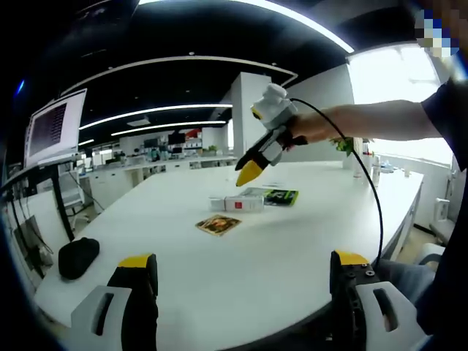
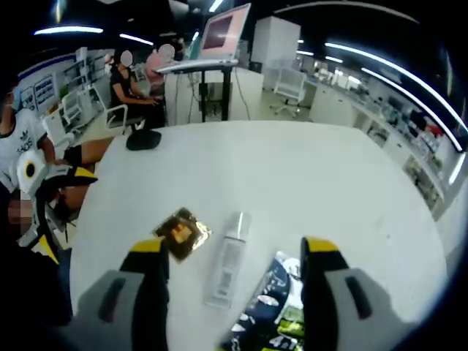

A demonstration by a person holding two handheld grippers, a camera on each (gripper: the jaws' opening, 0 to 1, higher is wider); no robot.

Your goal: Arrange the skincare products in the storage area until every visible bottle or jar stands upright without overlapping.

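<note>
A white skincare box [image 2: 229, 262] lies flat on the white table [image 2: 292, 183], just ahead of and between the jaws of my right gripper [image 2: 235, 248], which stands open and holds nothing. A gold sachet [image 2: 181, 232] lies left of the box and a dark green packet [image 2: 274, 307] to its right. In the left gripper view the same white box [image 1: 241, 202], green packet [image 1: 281, 196] and gold sachet [image 1: 218, 224] lie mid-table. The right gripper [image 1: 248, 174] hovers just above them in a person's hand. My left gripper [image 1: 245, 263] is open at the table's near edge, well short of them.
A black pouch-like object [image 1: 77, 256] lies near the table's left edge. A monitor on a stand [image 1: 55, 128] is beyond it. A cable [image 1: 369, 190] hangs from the right gripper. People sit at desks [image 2: 135, 84] behind the table. The left gripper [image 2: 47, 194] shows at the table's edge.
</note>
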